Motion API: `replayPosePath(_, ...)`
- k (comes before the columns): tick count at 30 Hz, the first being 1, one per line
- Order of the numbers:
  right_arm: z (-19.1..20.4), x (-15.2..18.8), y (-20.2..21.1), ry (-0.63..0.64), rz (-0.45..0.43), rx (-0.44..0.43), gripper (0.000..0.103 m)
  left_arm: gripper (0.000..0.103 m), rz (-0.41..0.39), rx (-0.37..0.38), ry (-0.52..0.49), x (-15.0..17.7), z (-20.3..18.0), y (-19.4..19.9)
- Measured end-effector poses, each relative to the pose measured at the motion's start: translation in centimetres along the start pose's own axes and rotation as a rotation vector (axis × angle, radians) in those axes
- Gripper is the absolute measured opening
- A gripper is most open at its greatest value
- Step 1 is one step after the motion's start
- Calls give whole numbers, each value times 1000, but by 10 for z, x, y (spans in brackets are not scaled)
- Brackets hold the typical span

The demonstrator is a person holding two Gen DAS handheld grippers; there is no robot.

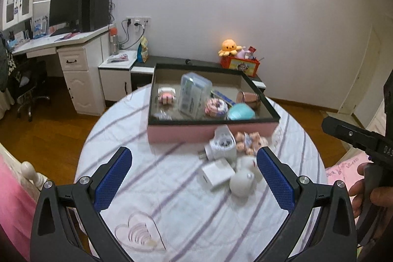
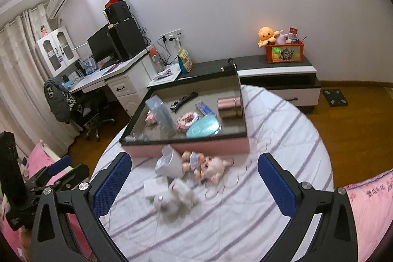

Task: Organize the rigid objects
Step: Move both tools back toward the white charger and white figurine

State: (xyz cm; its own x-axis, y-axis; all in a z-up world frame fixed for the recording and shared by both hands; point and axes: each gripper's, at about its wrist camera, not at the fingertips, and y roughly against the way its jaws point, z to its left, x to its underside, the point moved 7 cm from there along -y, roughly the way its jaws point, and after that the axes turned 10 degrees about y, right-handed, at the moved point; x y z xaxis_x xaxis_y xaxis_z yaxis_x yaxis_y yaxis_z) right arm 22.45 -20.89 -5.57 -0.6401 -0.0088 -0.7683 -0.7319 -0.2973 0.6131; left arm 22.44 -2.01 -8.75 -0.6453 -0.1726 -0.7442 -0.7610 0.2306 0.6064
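Observation:
A pink box [image 1: 211, 133] [image 2: 216, 147] with a dark rim stands on a round table with a striped cloth [image 1: 172, 188] [image 2: 282, 139]. Inside lie a clear plastic case [image 1: 194, 95], a teal case [image 1: 240, 111] [image 2: 202, 129], a copper cup [image 1: 248, 97] [image 2: 229, 107] and small toys. In front of the box lie a white plug adapter [image 1: 221, 145] [image 2: 169, 162], a doll [image 1: 248, 141] [image 2: 206, 165], a white charger [image 1: 217, 174] and a white round object [image 1: 242, 182] [image 2: 175, 195]. My left gripper [image 1: 194, 176] and right gripper [image 2: 194, 181] both hang open above these, holding nothing.
A desk with a monitor [image 1: 65, 9] [image 2: 103, 46] and an office chair [image 2: 86, 109] stands at left. A low cabinet [image 2: 277, 80] carries an orange toy box with a plush octopus [image 1: 229, 47] [image 2: 266, 34]. Pink bedding [image 2: 368, 200] flanks the table. A hand [image 1: 368, 190] holds the other gripper's handle.

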Motion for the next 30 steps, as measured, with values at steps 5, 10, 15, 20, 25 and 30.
replayPosePath(5, 7, 23, 6, -2, 21, -6, 103, 103, 38, -10, 7, 26, 3, 1)
replayPosePath(10, 12, 45, 6, -3, 52, -15, 103, 103, 71, -21, 27, 44, 9, 1)
replayPosePath(15, 11, 66, 0, -15, 90, -2, 103, 103, 95, -28, 29, 60, 11, 0)
replayPosePath(20, 10, 83, -6, -19, 131, 1, 103, 103, 124, -28, 26, 71, 10, -5)
replayPosePath(25, 9, 86, -10, -20, 143, 2, 103, 103, 131, -28, 21, 75, 9, -7)
replayPosePath(30, 11, 87, -15, -16, 158, -3, 103, 103, 140, -31, 23, 77, 11, -9)
